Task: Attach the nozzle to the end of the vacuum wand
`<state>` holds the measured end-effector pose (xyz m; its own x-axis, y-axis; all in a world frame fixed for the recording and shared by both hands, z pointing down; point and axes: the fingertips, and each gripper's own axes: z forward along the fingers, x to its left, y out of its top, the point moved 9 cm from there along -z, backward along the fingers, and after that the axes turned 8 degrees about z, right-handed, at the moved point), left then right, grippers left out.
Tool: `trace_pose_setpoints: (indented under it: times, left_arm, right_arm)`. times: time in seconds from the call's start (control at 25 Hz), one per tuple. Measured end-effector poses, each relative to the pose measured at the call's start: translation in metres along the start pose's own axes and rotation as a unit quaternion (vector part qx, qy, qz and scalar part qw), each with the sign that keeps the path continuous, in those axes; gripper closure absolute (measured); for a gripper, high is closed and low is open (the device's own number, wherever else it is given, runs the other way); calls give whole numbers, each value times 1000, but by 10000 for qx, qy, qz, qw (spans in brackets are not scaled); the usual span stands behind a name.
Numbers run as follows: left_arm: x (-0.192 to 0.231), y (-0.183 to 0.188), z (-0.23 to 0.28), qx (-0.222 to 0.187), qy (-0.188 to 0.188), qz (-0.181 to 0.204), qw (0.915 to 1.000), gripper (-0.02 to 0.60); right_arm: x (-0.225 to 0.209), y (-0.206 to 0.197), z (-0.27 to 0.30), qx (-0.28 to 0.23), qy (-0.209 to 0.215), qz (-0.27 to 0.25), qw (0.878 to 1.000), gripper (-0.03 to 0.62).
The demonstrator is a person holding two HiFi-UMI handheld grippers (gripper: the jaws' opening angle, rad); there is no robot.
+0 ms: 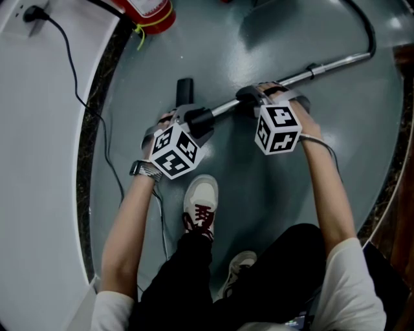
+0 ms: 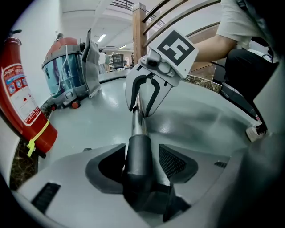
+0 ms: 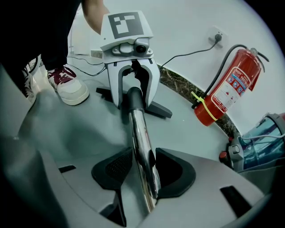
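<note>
The chrome vacuum wand [image 1: 336, 63] slants across the grey floor, and its lower end sits in the black collar of the nozzle [image 1: 200, 119]. The nozzle's flat black head [image 3: 156, 108] lies on the floor beyond the collar. My left gripper [image 2: 140, 156] straddles the collar [image 2: 139, 151]; it is open, with a gap showing beside the right pad. Seen from above, the left gripper [image 1: 194, 119] is at the joint. My right gripper [image 3: 143, 167] is shut on the wand [image 3: 141, 138] higher up the tube, and in the head view this gripper [image 1: 255, 97] shows right of the joint.
A red fire extinguisher [image 3: 227, 91] stands by the white wall and dark stone curb. The vacuum canister [image 2: 67, 71] sits further along the floor. A black cord runs from a wall socket [image 1: 32, 13] down the curb. The person's shoes [image 1: 200, 207] stand just below the grippers.
</note>
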<state>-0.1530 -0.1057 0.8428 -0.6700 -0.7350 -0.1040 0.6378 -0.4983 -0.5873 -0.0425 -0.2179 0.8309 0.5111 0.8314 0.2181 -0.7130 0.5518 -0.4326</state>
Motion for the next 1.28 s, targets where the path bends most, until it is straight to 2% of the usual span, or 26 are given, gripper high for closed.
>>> trace_pose_setpoints:
  times: [0.24, 0.4, 0.56, 0.76, 1.04, 1.16, 1.28]
  left_arm:
    - [8, -11, -15, -216, 36, -556, 9982, 346]
    - [16, -10, -32, -503, 293, -938, 9939, 347]
    - [18, -7, -42, -687, 614, -1114, 9895, 359]
    - [21, 2, -53, -751, 1136, -1119, 9843, 414]
    - [21, 1, -72, -868, 1559, -1281, 9756, 566]
    - [16, 3, -75, -925, 1583, -1292, 9745, 580]
    - [13, 6, -75, -929, 1602, -1216, 9751, 581]
  right_arm:
    - [-8, -18, -10, -61, -69, 417, 9991, 428]
    - [-11, -33, -19, -407, -162, 1166, 9922, 430]
    - [-9, -34, -26, -532, -341, 1357, 9887, 493]
    - [-9, -31, -39, -654, -453, 1518, 9852, 536]
    - [-3, -27, -57, -616, -662, 1533, 9840, 554]
    - [0, -25, -64, -597, -724, 1547, 9835, 562]
    - [4, -21, -68, -828, -736, 1801, 9774, 563]
